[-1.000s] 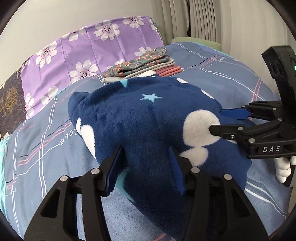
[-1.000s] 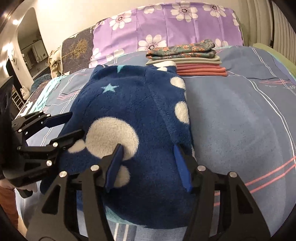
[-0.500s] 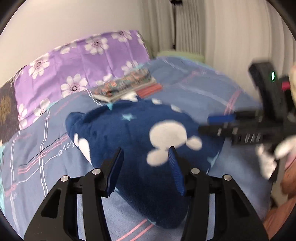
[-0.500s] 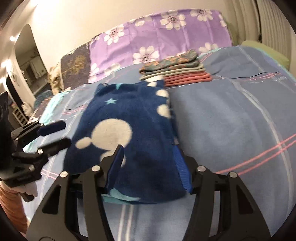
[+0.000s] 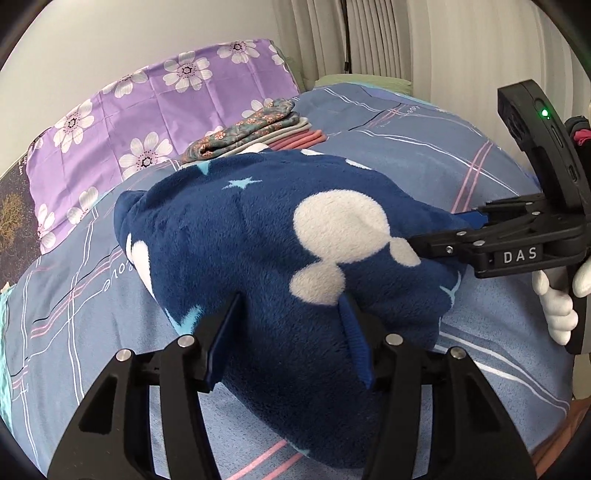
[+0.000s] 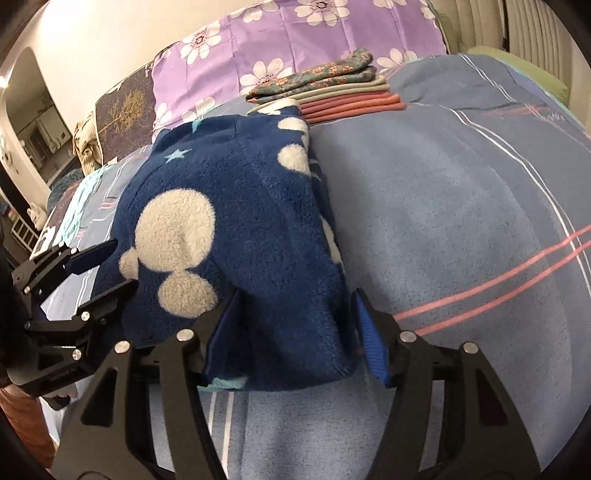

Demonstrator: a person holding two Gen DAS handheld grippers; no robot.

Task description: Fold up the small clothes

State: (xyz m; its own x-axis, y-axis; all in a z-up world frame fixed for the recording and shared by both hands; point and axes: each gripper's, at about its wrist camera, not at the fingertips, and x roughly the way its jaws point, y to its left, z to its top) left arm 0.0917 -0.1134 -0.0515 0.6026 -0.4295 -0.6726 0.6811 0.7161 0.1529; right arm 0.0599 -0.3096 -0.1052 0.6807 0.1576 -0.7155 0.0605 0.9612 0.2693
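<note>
My left tongs (image 5: 288, 332) and right tongs (image 6: 295, 332) opening, straddling folded fleece garment (image 6: 229, 229) on bed (image 6: 461, 192); next: withdraw, stack.

A folded fleece garment (image 6: 236, 236) is lying on the bed (image 6: 461, 206). Behind it, touching its far edge, a stack of folded clothes (image 6: 332, 92) is sitting, with a pillow (image 6: 295, 33) lying behind that at the bed's head.

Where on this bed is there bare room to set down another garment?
Free: the blue striped bedsheet right of the folded navy fleece garment, below the stack of folded clothes. Crowded: the fleece's near edge, where both grippers work.
</note>
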